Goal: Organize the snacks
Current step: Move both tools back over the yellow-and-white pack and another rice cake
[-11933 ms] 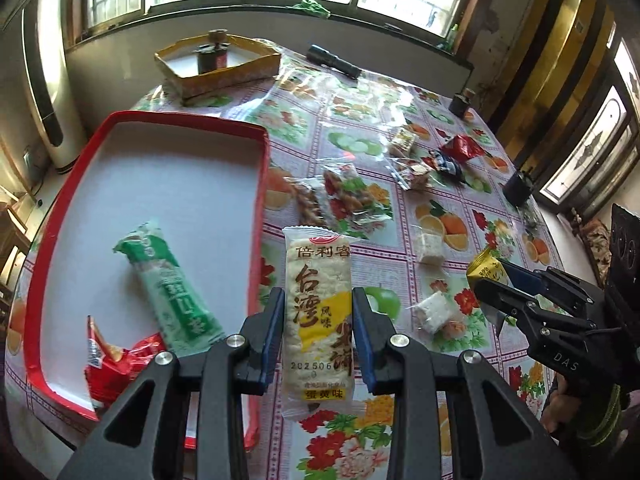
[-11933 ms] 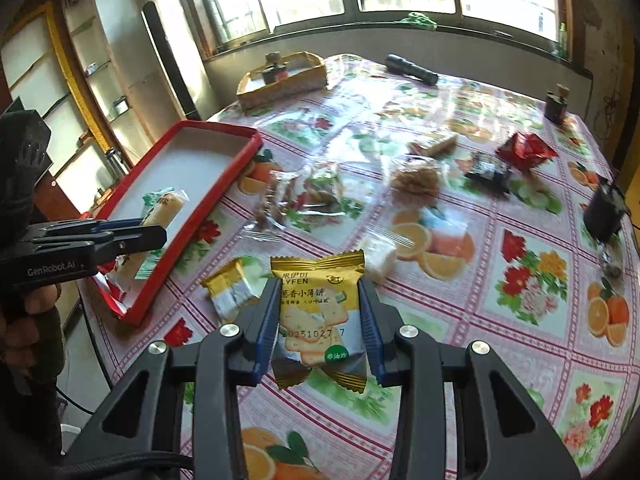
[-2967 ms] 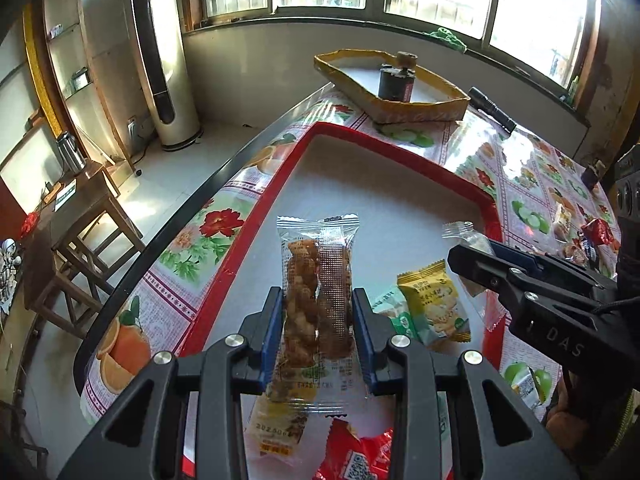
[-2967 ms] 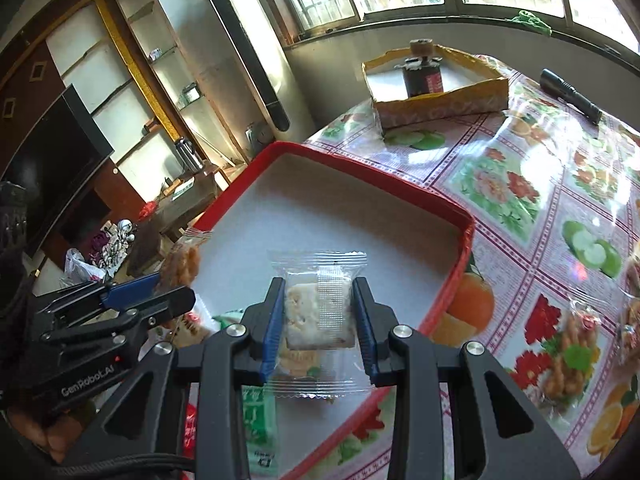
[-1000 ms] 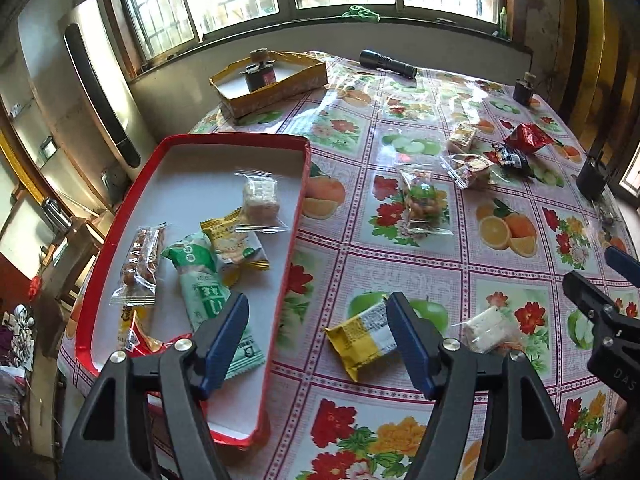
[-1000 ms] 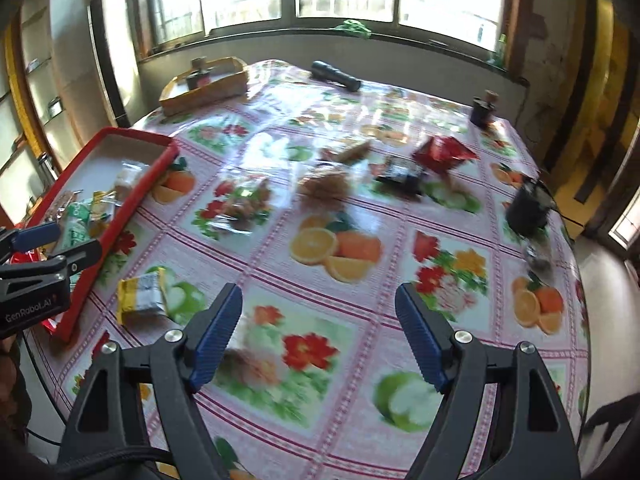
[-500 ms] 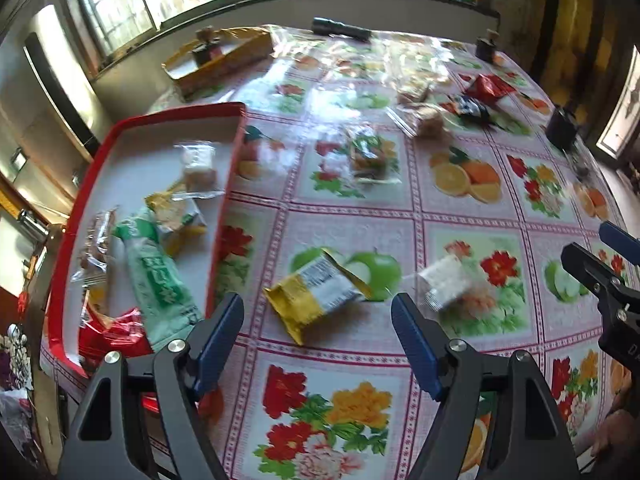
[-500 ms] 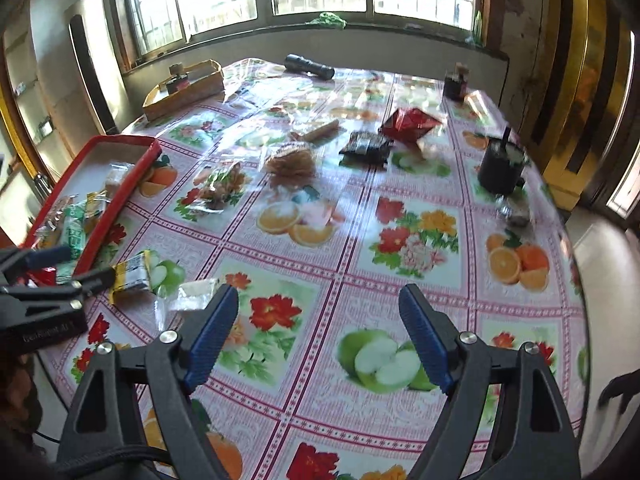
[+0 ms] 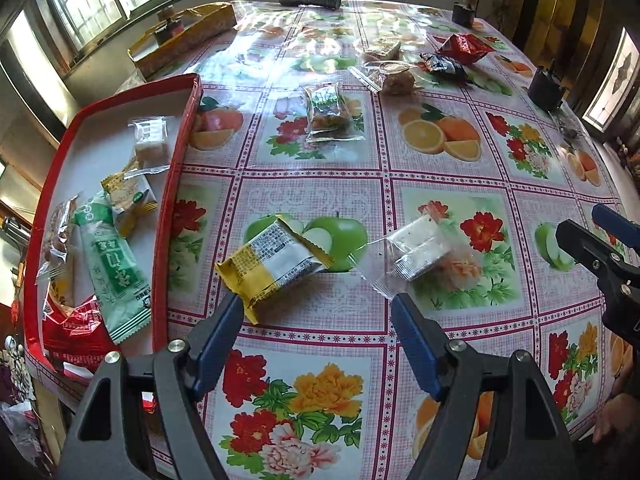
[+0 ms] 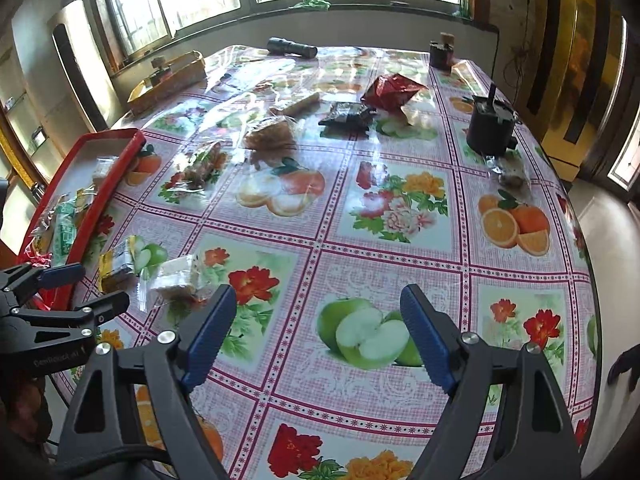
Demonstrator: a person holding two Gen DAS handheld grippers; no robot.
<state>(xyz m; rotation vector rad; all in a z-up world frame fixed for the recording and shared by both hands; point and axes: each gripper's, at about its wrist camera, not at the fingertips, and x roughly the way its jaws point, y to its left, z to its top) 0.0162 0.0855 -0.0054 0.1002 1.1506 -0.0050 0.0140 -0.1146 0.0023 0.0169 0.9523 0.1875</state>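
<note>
Yellow packet [image 9: 276, 264] flat on the desk [image 9: 340, 160], on the printed green apple, just right of the red tray [image 9: 176, 184]; clear packet [image 9: 420, 252] close beside it, further right. Both loose, ungripped. In the tray already: green bar [image 9: 112, 268], small yellow pack [image 9: 128, 200], clear biscuit [image 9: 150, 140], red pack [image 9: 76, 328]. More snacks well apart up the desk: a mixed-nut bag [image 9: 330, 114], a red foil bag [image 9: 462, 46], a dark pack [image 9: 442, 64].

Left tool [image 9: 318, 322] spread wide, nothing between its pads, just short of the yellow packet's near corner; its jaws have just been opening. Right tool [image 10: 314, 326] also spread and empty, over a printed apple, with the clear packet off its left pad; likewise just been opening wider.

Likely trouble, as a judgement: packet lying askew to the left tool, so a pinch on one corner could let it swing or slip. Slick film on glossy cloth, apt to skate away under a pad. Crinkly clear wrap easy to catch by its seal alone, with the contents sagging. Two tools near together, with a fair chance of knocking each other.

Writing: "GenRobot.AI" faint on the left tool [image 10: 60, 312] in the right view; Chinese characters on the green bar; fine print on the yellow packet's back, too small to read.
</note>
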